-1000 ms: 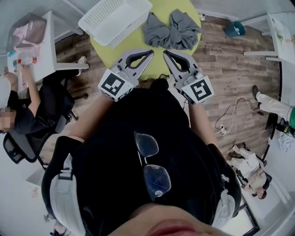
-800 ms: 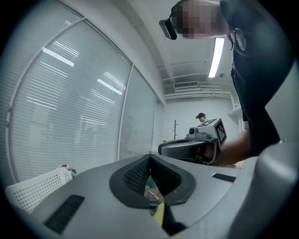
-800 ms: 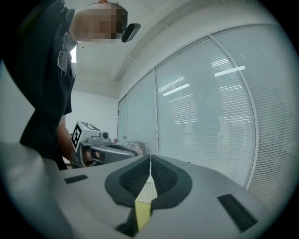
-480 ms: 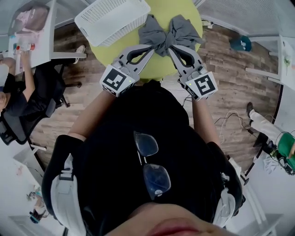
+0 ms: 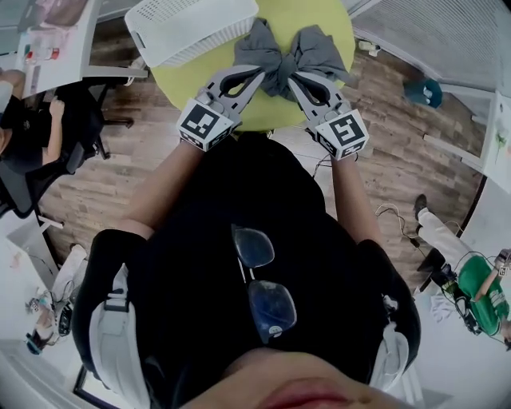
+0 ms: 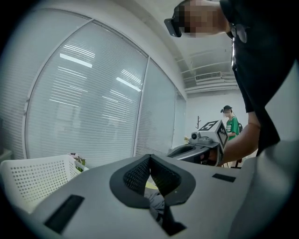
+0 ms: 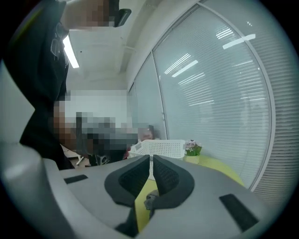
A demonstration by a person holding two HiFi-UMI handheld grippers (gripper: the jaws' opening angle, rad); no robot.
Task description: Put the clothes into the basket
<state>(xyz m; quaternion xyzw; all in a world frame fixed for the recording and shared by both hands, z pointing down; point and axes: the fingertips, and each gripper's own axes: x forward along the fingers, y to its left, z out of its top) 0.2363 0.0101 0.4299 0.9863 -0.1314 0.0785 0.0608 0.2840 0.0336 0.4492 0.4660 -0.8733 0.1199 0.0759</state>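
Note:
A grey garment (image 5: 311,49) lies bunched like a bow on the round yellow-green table (image 5: 345,24). The white perforated basket (image 5: 192,28) stands on the table's far left, beside the garment. My left gripper (image 5: 259,73) and right gripper (image 5: 291,78) both point at the garment's near edge, tips close together at its pinched middle. Both pairs of jaws are shut with nothing clamped between the pads. In the left gripper view the left gripper (image 6: 149,158) shows grey cloth (image 6: 156,201) just beyond it. The right gripper (image 7: 151,158) faces the basket (image 7: 161,147).
A person sits at a white desk (image 5: 48,48) to the left. Another person in green (image 5: 479,291) is at the lower right, near cables (image 5: 399,217) on the wooden floor. A small potted plant (image 7: 192,147) stands by the basket, with blinds-covered windows behind.
Both grippers have moved forward over the table's edge to the grey garment, which lay well ahead of them a second ago. Their jaws stayed shut.

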